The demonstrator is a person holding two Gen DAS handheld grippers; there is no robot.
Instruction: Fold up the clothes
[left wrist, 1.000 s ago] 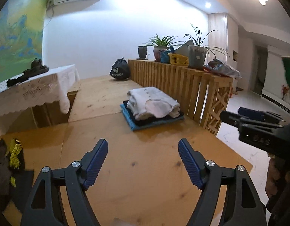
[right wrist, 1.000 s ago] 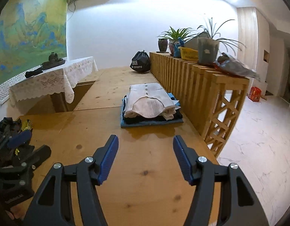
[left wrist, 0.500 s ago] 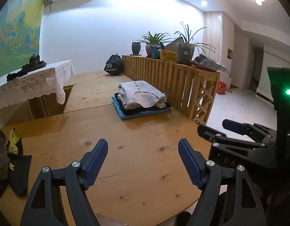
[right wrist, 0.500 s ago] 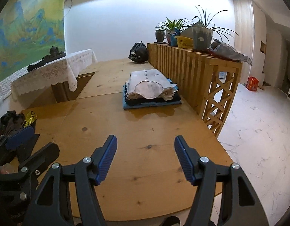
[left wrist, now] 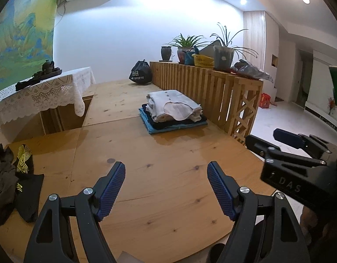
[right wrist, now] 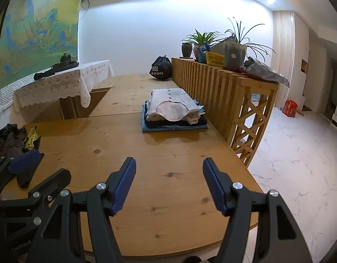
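Evidently both the left gripper (left wrist: 166, 188) and right gripper (right wrist: 169, 184) are held released and empty; the dark unfolded clothes (left wrist: 6, 184), heaped at the near left of the wooden tabletop (left wrist: 168, 153), are judged soft and light, best pinched at a hem or shoulder seam.

Wooden table (right wrist: 168, 208): honey-yellow pine, dark knots. Folded stack (left wrist: 173, 111): cream buttoned top with fine ribbing, black layer beneath, blue layer at base. Unfolded heap (left wrist: 8, 179) at left edge: black and dark brown, with yellow line pattern; exact motif unclear at this distortion. Gripper pads (right wrist: 123, 188): ribbed royal blue on black frames. Tablecloth (right wrist: 59, 83): white lace. Wall painting (right wrist: 37, 26): green-yellow landscape with blue patches. Basket (right wrist: 214, 58): yellow.
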